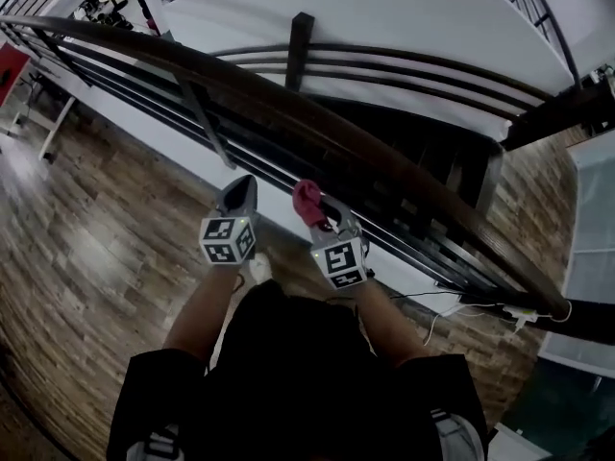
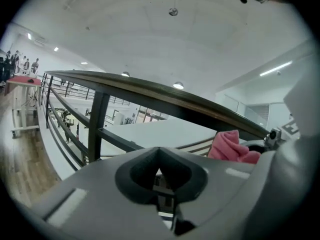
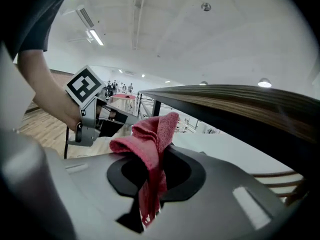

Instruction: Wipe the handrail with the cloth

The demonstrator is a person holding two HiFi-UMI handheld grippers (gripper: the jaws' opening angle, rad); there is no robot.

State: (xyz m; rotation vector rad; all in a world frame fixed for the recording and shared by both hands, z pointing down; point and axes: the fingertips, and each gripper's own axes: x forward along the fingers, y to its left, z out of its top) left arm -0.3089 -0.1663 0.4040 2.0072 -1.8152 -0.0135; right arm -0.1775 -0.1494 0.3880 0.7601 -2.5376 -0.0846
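Your right gripper has its jaws clenched on the cloth just under the handrail. Your left gripper, jaws closed and empty, hangs alongside.

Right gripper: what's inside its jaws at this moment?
A red cloth, pinched between the shut jaws of the right gripper. It bunches above them and a tail hangs below; the clamped stretch between is covered.
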